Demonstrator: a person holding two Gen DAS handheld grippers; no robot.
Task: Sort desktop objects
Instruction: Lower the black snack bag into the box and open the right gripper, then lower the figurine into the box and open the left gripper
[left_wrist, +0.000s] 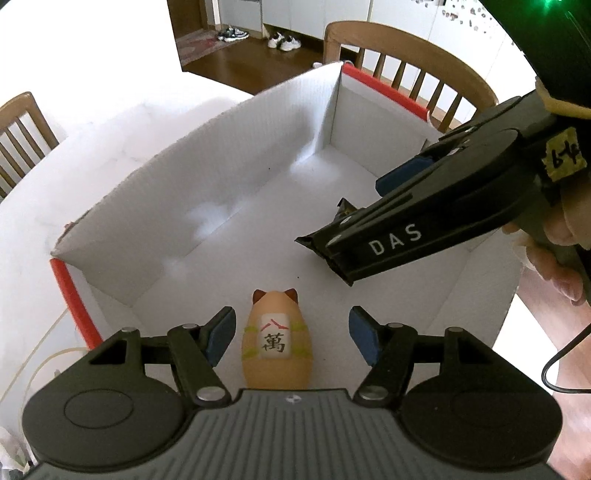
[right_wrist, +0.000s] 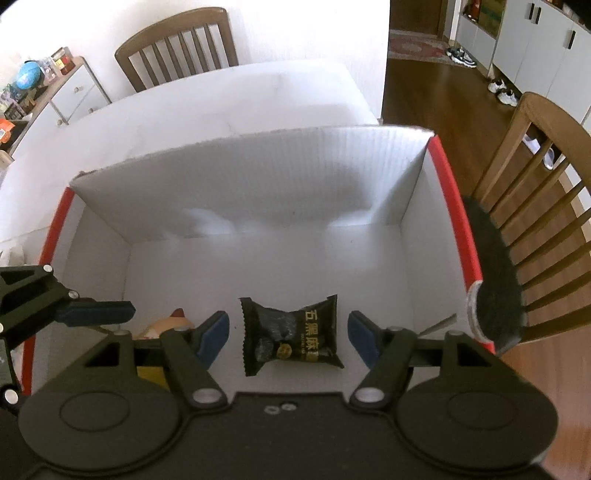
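White box (left_wrist: 229, 140) on table: cat figurine (left_wrist: 275, 343) and black snack packet (right_wrist: 291, 332) lie released between spread left gripper (left_wrist: 291, 334) and right gripper (right_wrist: 288, 334).

- The cat figurine (left_wrist: 276, 341) is cut off at its base by the left tongs' body in the left wrist view; in the right wrist view only its ear and part of its head show.
- The black snack packet (right_wrist: 291, 334) is almost wholly hidden behind the right tongs (left_wrist: 343, 218) in the left wrist view.
- A yellow thing (right_wrist: 149, 373) beneath the linkage is too hidden to identify.
- The white box (right_wrist: 258, 177) loses its near wall below both views.
- The packet's small gold print is unreadable.
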